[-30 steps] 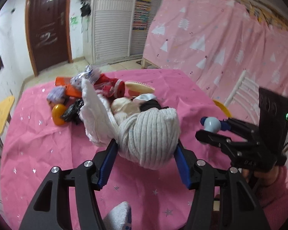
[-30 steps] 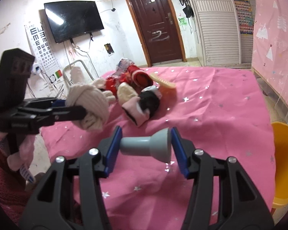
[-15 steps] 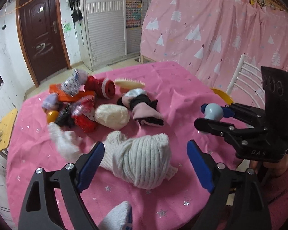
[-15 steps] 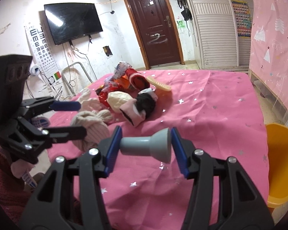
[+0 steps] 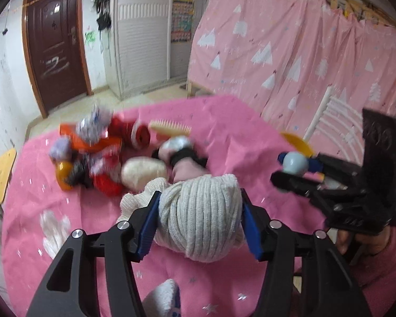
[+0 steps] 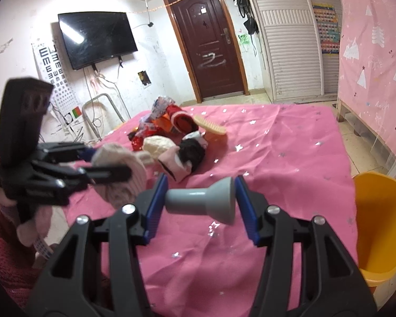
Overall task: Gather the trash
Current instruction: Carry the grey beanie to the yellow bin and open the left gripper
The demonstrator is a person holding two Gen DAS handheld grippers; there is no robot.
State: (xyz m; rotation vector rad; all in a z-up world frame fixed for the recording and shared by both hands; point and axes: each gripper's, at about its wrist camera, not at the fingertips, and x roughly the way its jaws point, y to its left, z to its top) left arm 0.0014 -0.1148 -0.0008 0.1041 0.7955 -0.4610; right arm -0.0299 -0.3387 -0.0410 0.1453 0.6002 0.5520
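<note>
My left gripper (image 5: 200, 222) is shut on a cream ribbed knit bundle (image 5: 198, 216) and holds it just above the pink tablecloth (image 5: 224, 137); it also shows at the left of the right wrist view (image 6: 118, 174). My right gripper (image 6: 200, 206) is shut on a grey funnel-shaped plastic piece (image 6: 206, 203); it shows at the right of the left wrist view (image 5: 293, 162). A heap of trash (image 5: 97, 153) lies at the far left of the table: red wrappers, an orange item, crumpled foil, a cream ball, a pink-and-black sock.
An orange bin (image 6: 377, 227) stands off the table's right edge; its rim shows in the left wrist view (image 5: 298, 142). A tan comb (image 6: 210, 128) lies beyond the heap. A white chair (image 5: 335, 121) and pink curtains stand to the right.
My left gripper opened and dropped the knit bundle on the cloth half a second ago, and has now shut on it again. My right gripper still holds the grey piece.
</note>
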